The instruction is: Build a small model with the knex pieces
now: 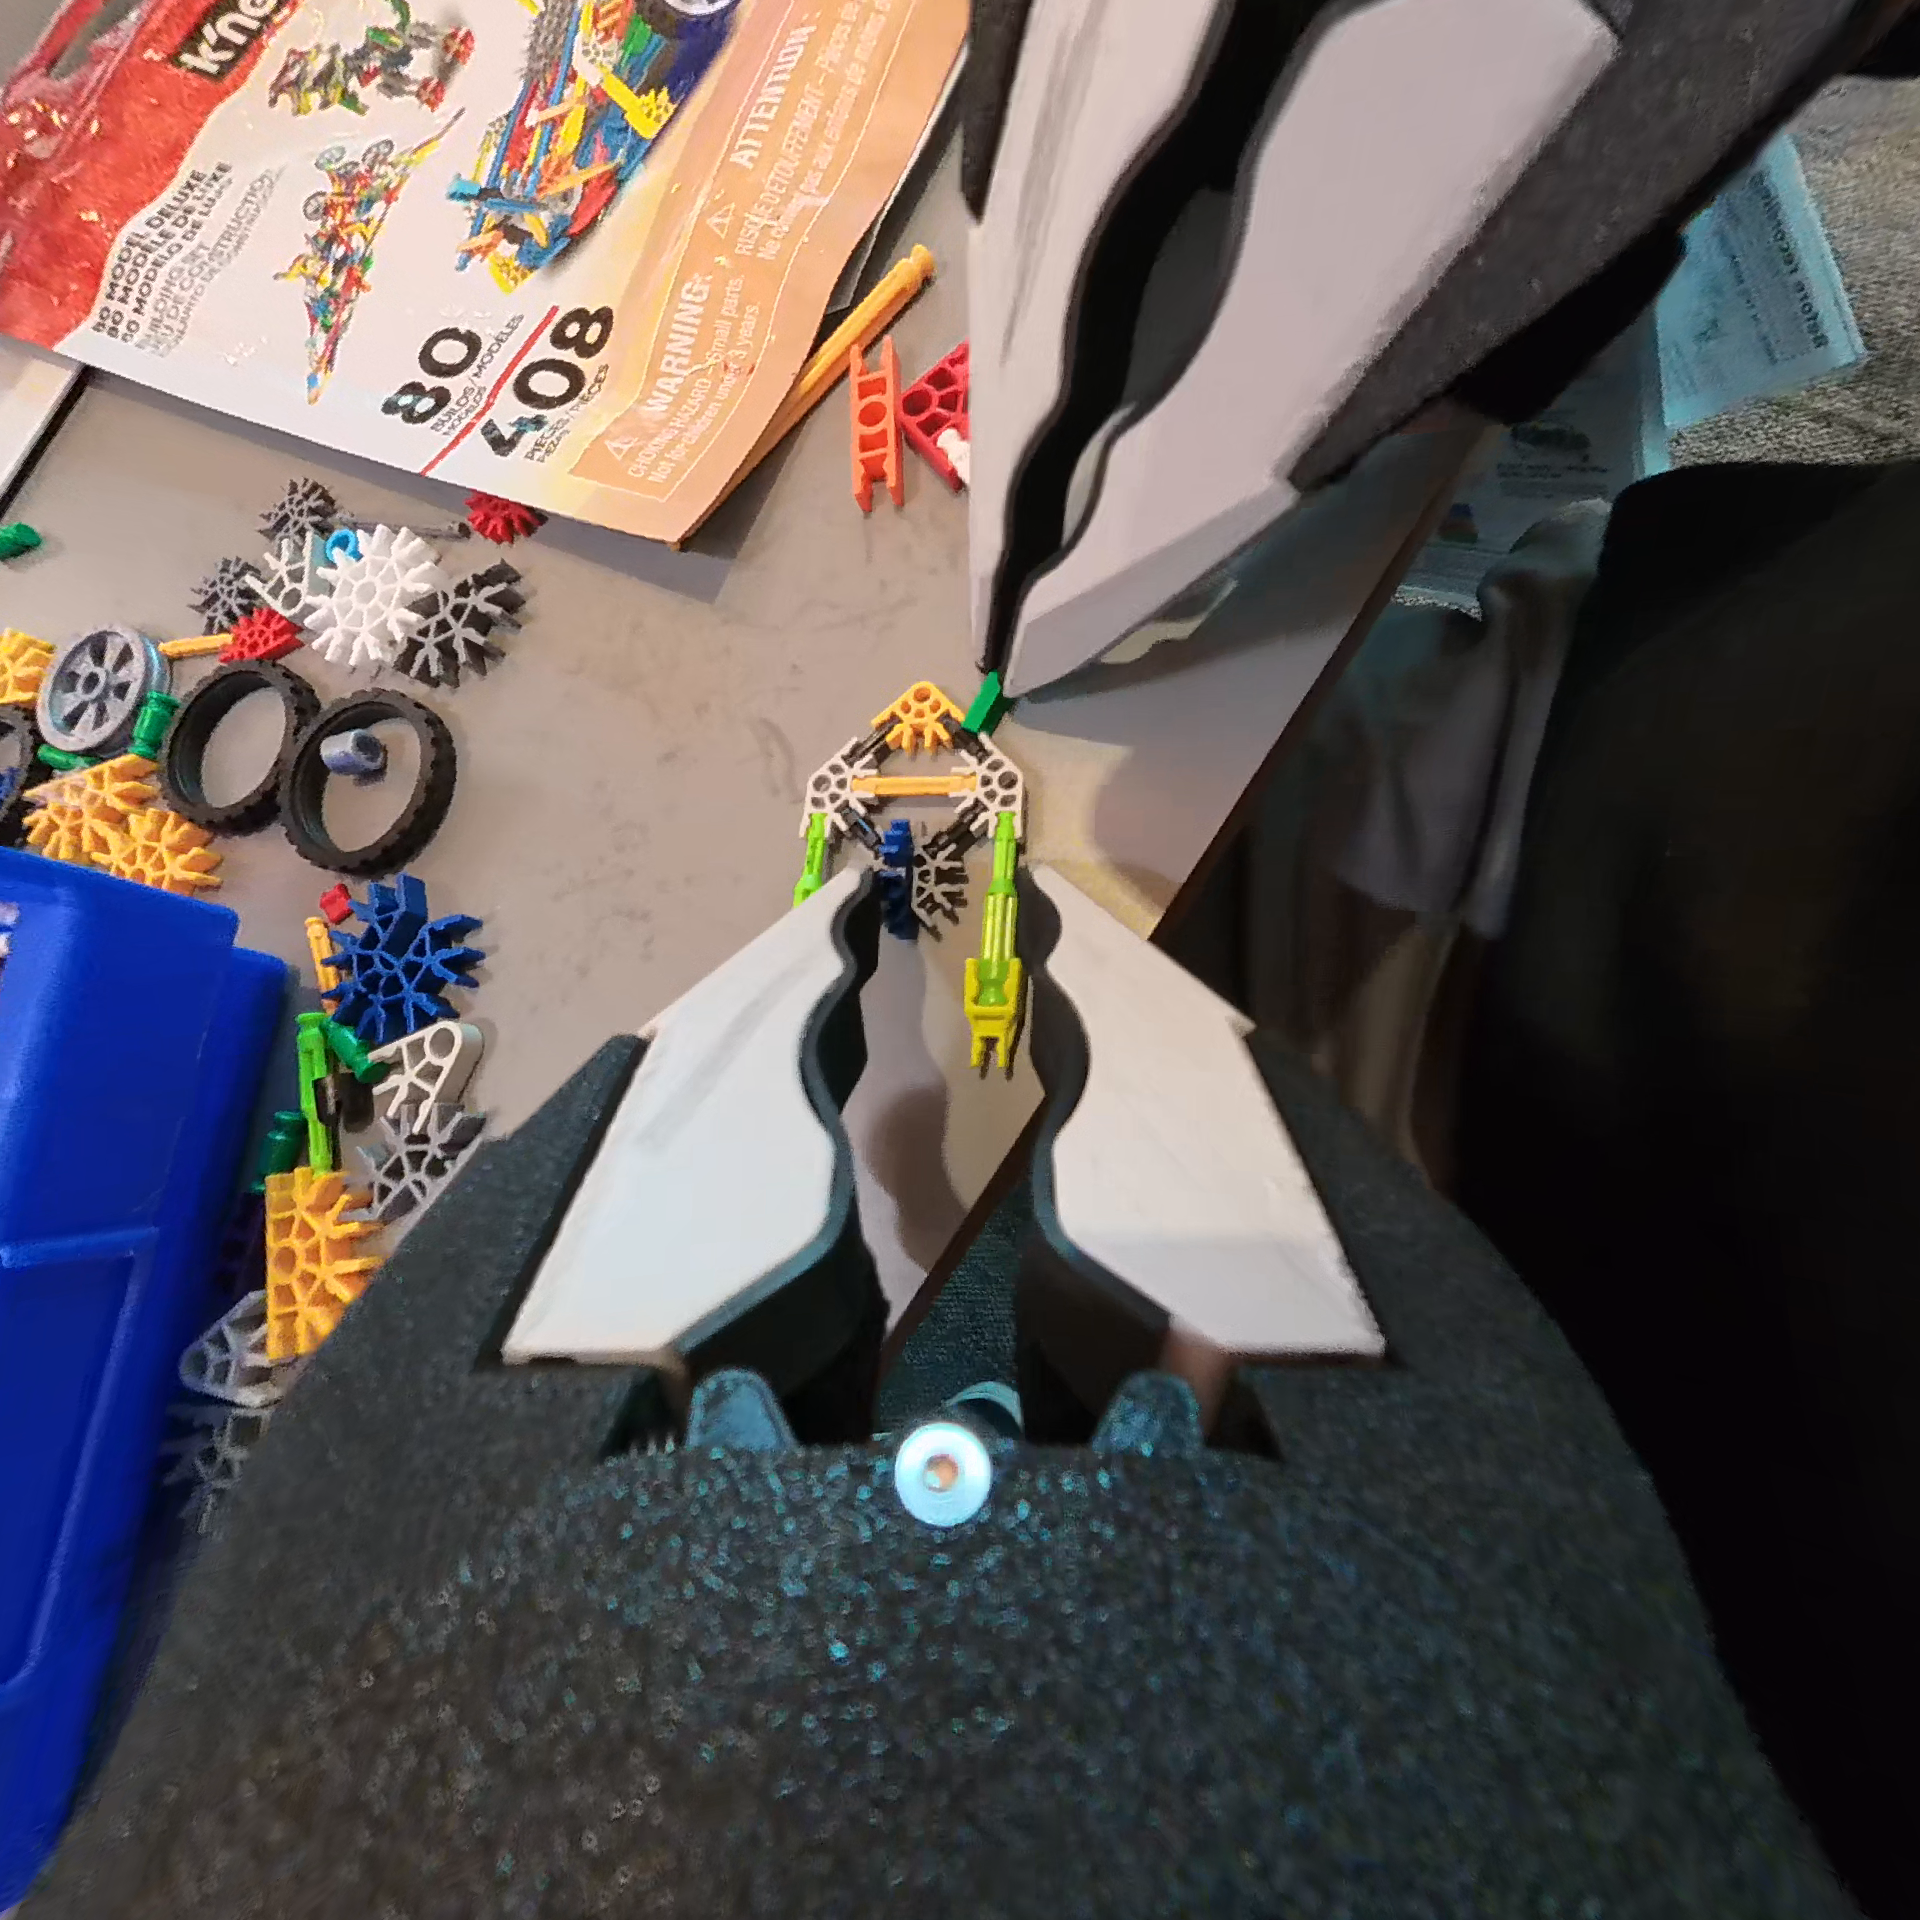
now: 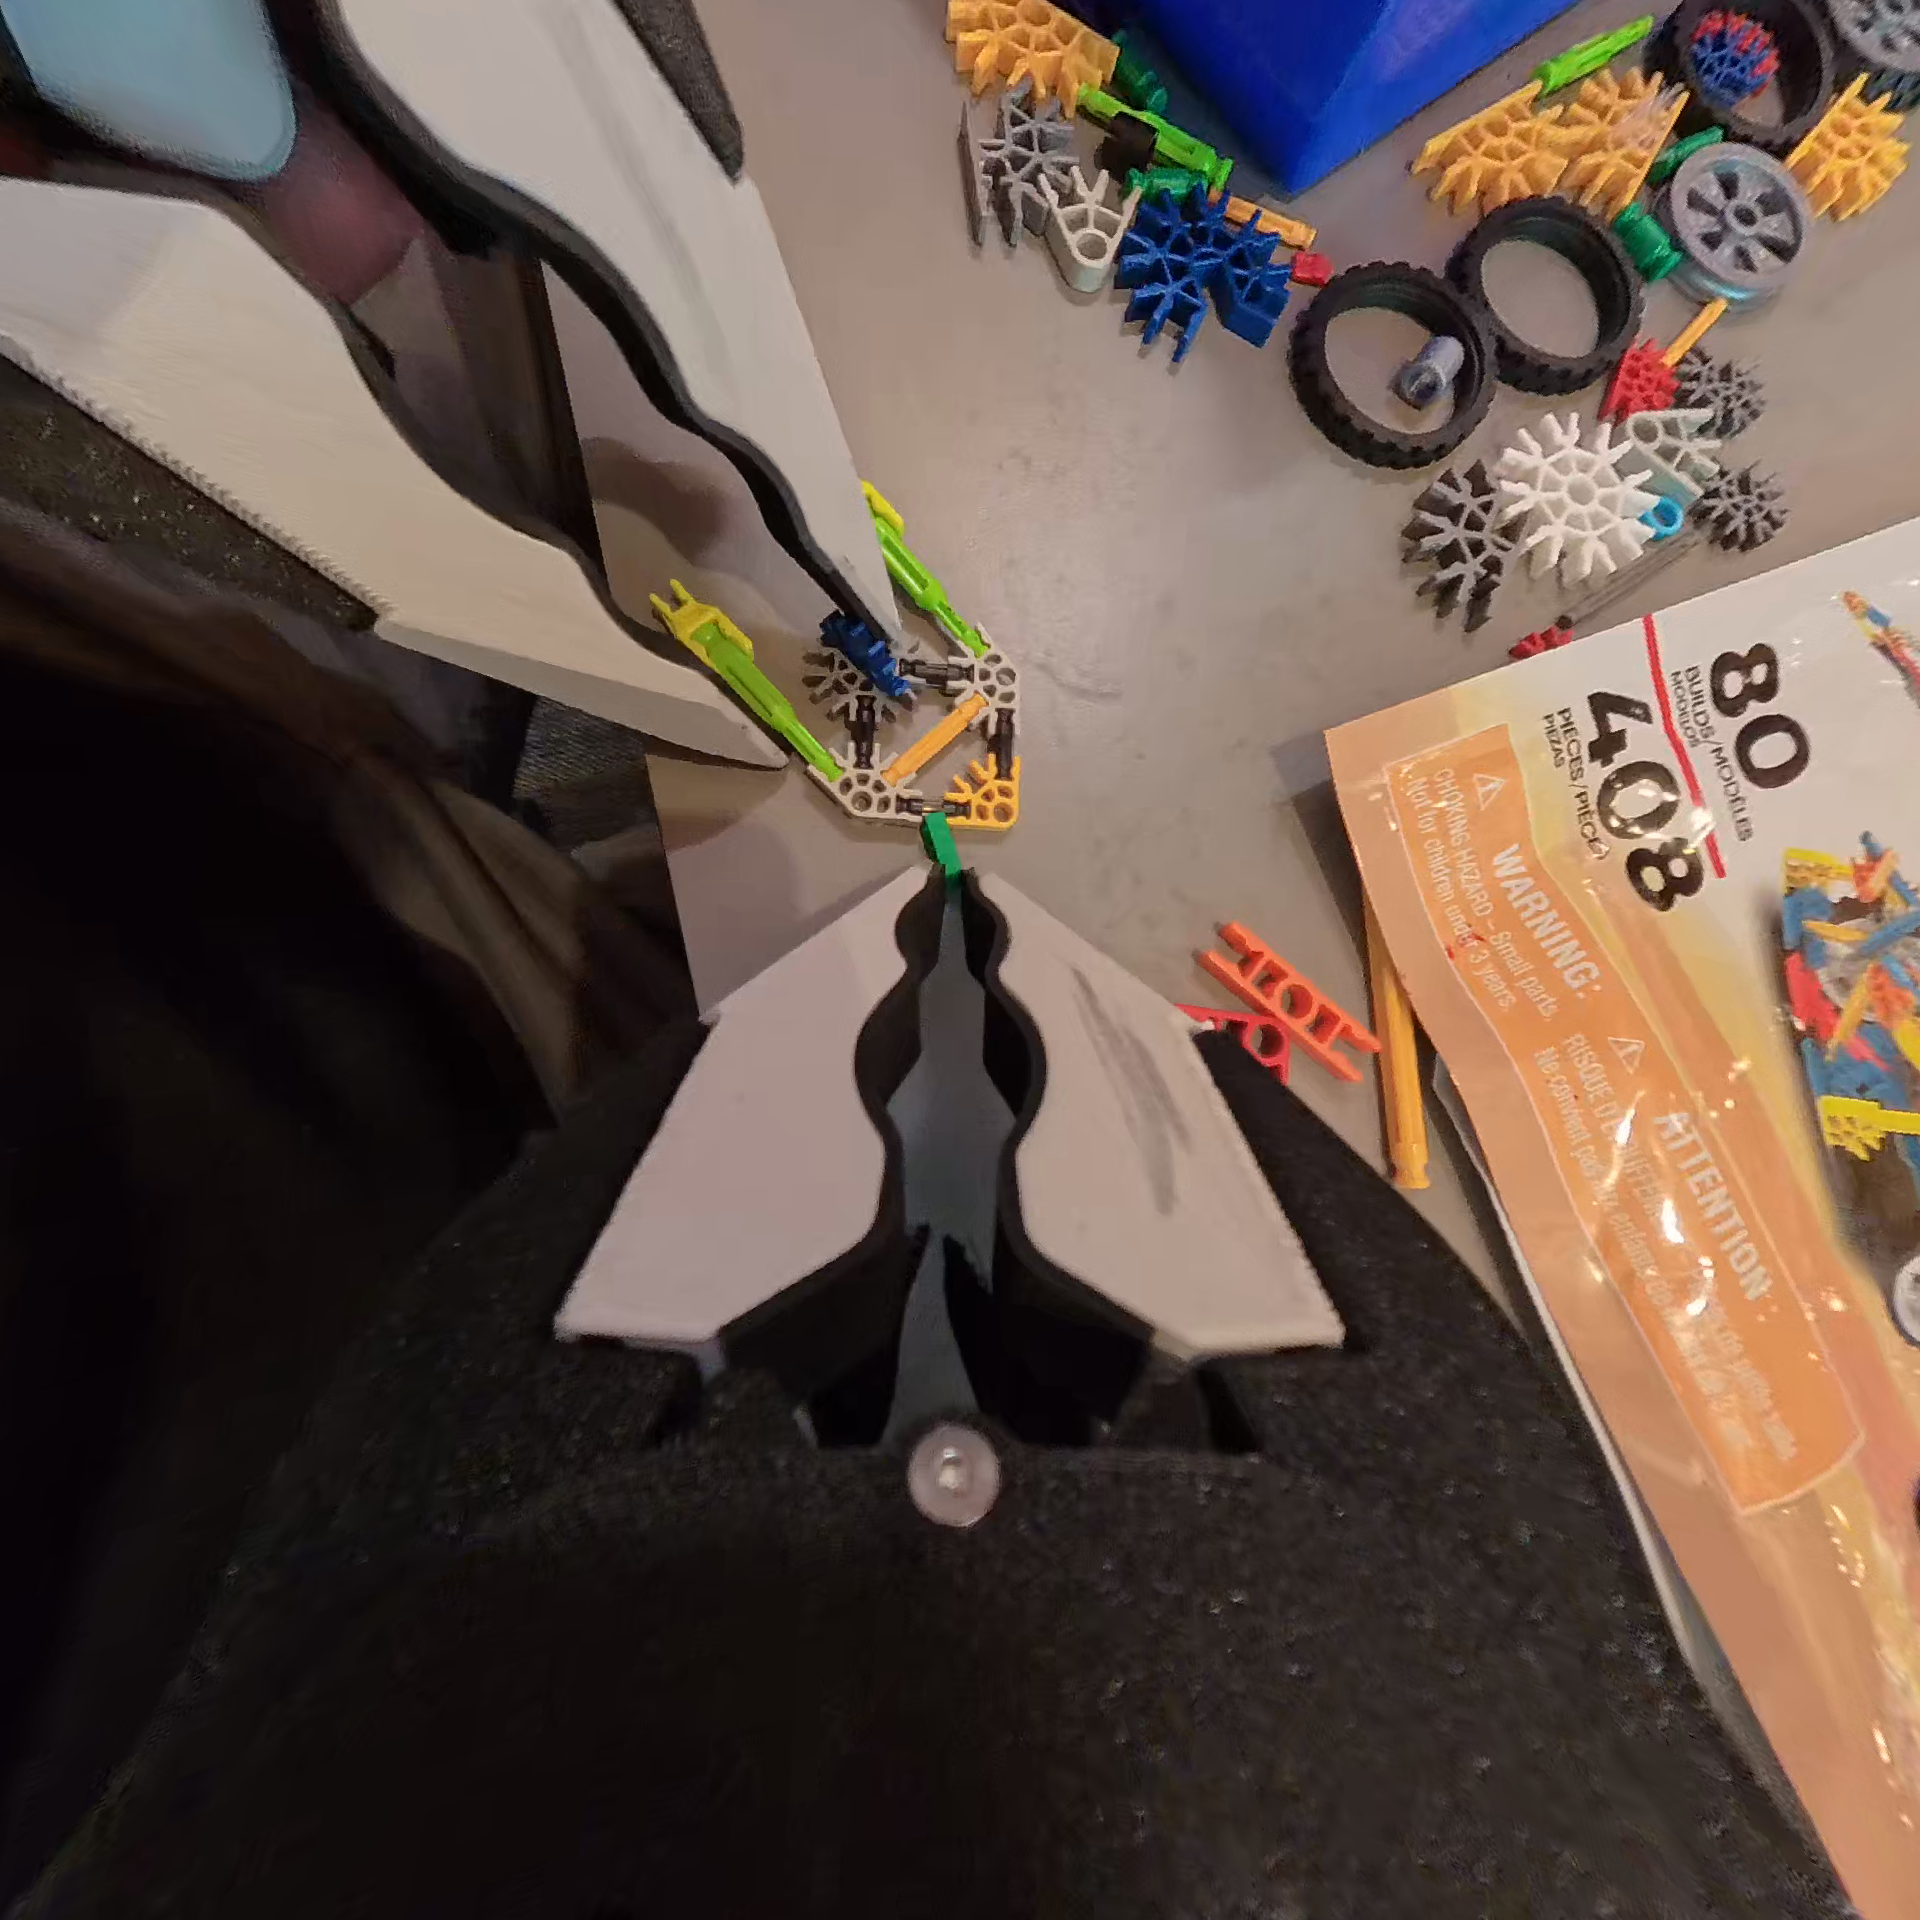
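A small built piece (image 1: 914, 784) of grey and yellow connectors, short black rods, a yellow rod and lime rods sits just above the grey table (image 1: 644, 707) near its edge. My left gripper (image 1: 943, 883) is closed on its near end: one finger touches the blue connector (image 1: 896, 883), the other the lime rod (image 1: 1003, 894). My right gripper (image 2: 948, 881) is shut on a short green rod (image 2: 940, 840) whose tip meets the yellow connector (image 2: 987, 795) of the piece (image 2: 935, 738). The right gripper (image 1: 995, 670) comes in from above in the left wrist view; the left gripper (image 2: 831, 691) shows at upper left in the right wrist view.
A blue bin (image 1: 104, 1143) stands at the left, with loose connectors, rods and two black tyres (image 1: 369, 784) beside it. A printed plastic bag (image 1: 468, 208) lies at the back, with orange and red pieces (image 1: 876, 426) by it. The table edge (image 1: 1299, 748) runs close on the right. The gap from one gripper's tips to the other's is roughly 4 cm.
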Motion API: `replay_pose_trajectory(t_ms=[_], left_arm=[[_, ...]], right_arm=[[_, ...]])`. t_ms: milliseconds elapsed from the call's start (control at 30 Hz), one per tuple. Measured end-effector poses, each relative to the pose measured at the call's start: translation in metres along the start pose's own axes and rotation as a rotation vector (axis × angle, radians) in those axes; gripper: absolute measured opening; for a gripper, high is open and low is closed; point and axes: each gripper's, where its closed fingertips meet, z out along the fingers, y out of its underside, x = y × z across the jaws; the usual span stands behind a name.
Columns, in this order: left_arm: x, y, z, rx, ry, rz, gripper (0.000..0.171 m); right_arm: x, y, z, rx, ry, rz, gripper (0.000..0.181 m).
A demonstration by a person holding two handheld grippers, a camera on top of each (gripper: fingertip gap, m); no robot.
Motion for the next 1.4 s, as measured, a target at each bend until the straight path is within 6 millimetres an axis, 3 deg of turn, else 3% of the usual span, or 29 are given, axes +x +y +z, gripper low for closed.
replay_pose_trajectory(t_ms=[333, 867, 1400], left_arm=[[-0.0016, 0.0010, -0.0006, 0.015, 0.005, -0.047, 0.024], [-0.0040, 0.0006, 0.0009, 0.037, 0.068, 0.026, 0.023], [-0.0079, -0.0002, 0.0025, 0.045, 0.122, 0.048, 0.023]], right_arm=[[-0.0013, -0.0033, 0.0024, 0.019, 0.100, -0.024, 0.001], [-0.0046, -0.0057, 0.0045, 0.080, -0.067, -0.131, 0.001], [-0.0057, -0.0069, 0.0060, 0.071, -0.118, -0.235, 0.001]])
